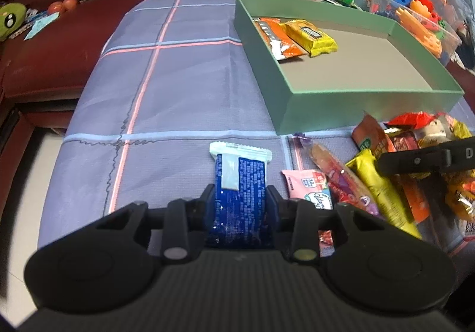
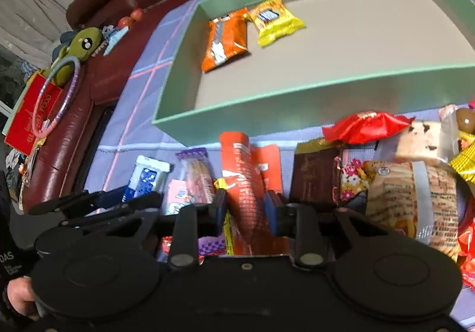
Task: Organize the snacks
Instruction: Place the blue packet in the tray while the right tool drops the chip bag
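Observation:
My left gripper [image 1: 241,198] is shut on a blue and white snack packet [image 1: 240,180], which lies on the lilac checked cloth [image 1: 166,94]. My right gripper [image 2: 248,207] is shut on an orange snack packet [image 2: 246,180] in the pile of snacks. The green box [image 1: 297,106] [image 2: 297,94] stands beyond both, holding an orange packet [image 1: 279,38] [image 2: 225,38] and a yellow packet [image 1: 311,36] [image 2: 274,20] at its far left. In the right wrist view the left gripper [image 2: 98,201] shows at the left with the blue packet [image 2: 145,177].
Loose snacks lie right of the blue packet: a pink one [image 1: 311,189], a long yellow one [image 1: 383,192], a red one [image 2: 365,122], a brown one [image 2: 317,174]. Toys in a clear tub [image 1: 415,14] sit behind the box. A dark red sofa [image 1: 44,64] flanks the left.

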Tool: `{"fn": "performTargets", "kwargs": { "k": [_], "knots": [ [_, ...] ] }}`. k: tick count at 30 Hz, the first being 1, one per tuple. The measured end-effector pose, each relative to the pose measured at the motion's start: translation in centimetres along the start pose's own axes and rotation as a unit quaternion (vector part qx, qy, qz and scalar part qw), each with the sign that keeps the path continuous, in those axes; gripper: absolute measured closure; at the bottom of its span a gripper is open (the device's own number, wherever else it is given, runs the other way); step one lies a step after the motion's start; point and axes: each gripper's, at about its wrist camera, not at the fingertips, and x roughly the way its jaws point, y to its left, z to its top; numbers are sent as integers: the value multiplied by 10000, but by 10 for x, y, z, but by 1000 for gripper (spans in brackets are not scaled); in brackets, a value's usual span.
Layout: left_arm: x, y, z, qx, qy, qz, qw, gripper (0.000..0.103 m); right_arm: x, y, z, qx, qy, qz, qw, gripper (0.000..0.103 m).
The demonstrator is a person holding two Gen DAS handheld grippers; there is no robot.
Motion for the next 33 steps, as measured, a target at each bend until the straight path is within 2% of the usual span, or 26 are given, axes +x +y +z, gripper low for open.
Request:
{"fn": "performTargets", "kwargs": {
  "k": [5,10,15,22,27,33],
  "knots": [
    [-7,4,3,-139,-3,-119,9998,69,-11,-1,3,67,-101,92,9999,85],
    [-20,-3,9,-99,-173,-218,9996,69,-14,-1,1,125,-111,98,9998,86],
    [-19,-5,9,-135,-89,-244,9996,69,-6,-3,0,-54,-38,-277,9996,89],
    [-15,-3,7,-214,0,-265,9994,69,10,-3,-2,-111,242,-221,9994,83],
    [-17,0,7,-277,-18,-248,9993,69,11,2,-5,-299,102,-295,9991,87],
    [-37,2,23,-385,-304,-388,9980,69,-12,5,2,-258,-76,36,9996,88]
  ]
}}
